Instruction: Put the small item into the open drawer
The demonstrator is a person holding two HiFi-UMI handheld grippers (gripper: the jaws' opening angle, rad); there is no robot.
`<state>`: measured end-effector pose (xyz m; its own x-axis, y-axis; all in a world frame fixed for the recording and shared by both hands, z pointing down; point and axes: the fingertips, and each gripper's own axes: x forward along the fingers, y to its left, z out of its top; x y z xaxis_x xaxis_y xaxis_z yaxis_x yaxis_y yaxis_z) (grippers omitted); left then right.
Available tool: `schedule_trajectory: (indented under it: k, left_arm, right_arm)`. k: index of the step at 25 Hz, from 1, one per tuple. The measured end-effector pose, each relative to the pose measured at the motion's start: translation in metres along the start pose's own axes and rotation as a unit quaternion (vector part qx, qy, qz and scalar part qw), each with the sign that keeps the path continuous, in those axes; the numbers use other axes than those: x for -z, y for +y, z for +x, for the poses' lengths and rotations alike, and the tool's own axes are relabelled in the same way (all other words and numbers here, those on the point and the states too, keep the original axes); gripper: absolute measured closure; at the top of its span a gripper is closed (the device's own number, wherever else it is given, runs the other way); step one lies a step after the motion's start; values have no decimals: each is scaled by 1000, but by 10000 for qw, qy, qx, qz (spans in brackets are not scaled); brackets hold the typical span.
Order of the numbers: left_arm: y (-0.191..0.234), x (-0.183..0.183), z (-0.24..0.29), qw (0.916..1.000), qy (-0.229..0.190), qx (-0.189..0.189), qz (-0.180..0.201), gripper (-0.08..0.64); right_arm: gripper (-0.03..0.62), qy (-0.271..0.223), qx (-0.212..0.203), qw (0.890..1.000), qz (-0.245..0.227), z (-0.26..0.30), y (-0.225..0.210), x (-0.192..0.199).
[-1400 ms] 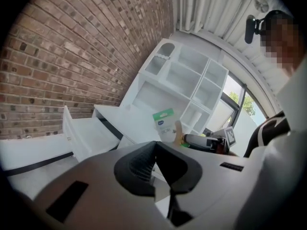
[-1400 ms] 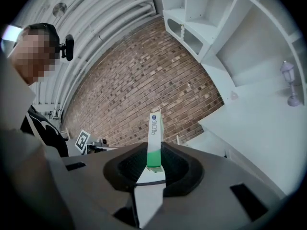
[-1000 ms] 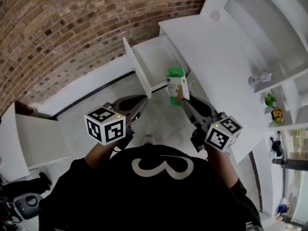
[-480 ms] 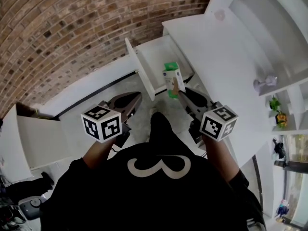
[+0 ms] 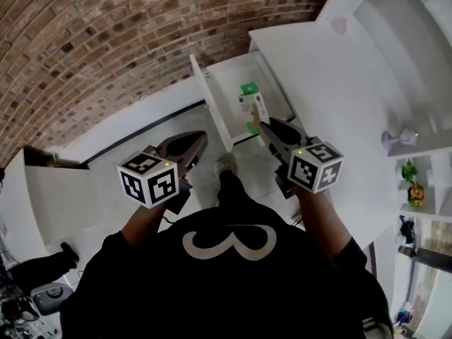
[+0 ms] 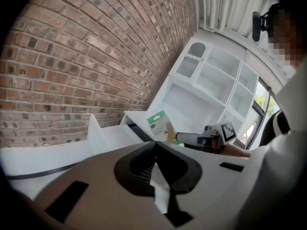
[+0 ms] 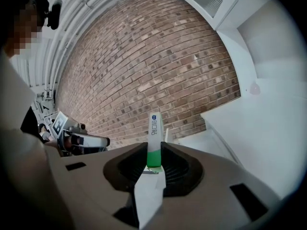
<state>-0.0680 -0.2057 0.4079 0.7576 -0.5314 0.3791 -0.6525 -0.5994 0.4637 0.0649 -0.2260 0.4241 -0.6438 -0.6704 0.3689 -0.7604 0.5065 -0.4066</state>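
Note:
The small item is a slim white and green box point(image 5: 252, 104). My right gripper point(image 5: 258, 123) is shut on its lower end and holds it upright over the open white drawer point(image 5: 224, 83), just behind the drawer's front panel point(image 5: 212, 103). In the right gripper view the box point(image 7: 154, 137) stands edge-on between the jaws of my right gripper point(image 7: 153, 152). My left gripper point(image 5: 200, 142) hangs to the left of the drawer front, shut and holding nothing. From the left gripper point(image 6: 154, 143) view I see the box point(image 6: 159, 125) and the right gripper point(image 6: 196, 139) ahead.
The drawer sticks out from a white desk point(image 5: 332, 83) against a brick wall point(image 5: 106, 41). White shelves point(image 5: 417, 27) with small ornaments point(image 5: 397, 138) stand to the right. Another white cabinet point(image 5: 49, 203) is at the left. A shoe point(image 5: 226, 164) rests on the floor below the drawer.
The right gripper has carried the box forward, from in front of the drawer to over its inside. The left gripper has stayed beside the drawer front.

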Motion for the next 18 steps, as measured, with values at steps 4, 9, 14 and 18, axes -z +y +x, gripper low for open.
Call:
schedule_trajectory:
  k: [4, 9, 14, 18]
  left_arm:
    - [20, -14, 10, 9999, -40, -72, -115, 558]
    - [44, -27, 20, 9992, -116, -181, -323, 558]
    - [66, -32, 31, 9985, -111, -268, -473, 558]
    - [87, -32, 37, 9973, -57, -359, -637, 558]
  right_arm:
    - [500, 242, 24, 9996, -134, 32, -15, -7]
    - [500, 525, 38, 9985, -141, 69, -32, -11]
    - [500, 812, 104, 9964, -231, 104, -54, -8]
    - [500, 1052, 169, 9938, -315, 131, -70, -2]
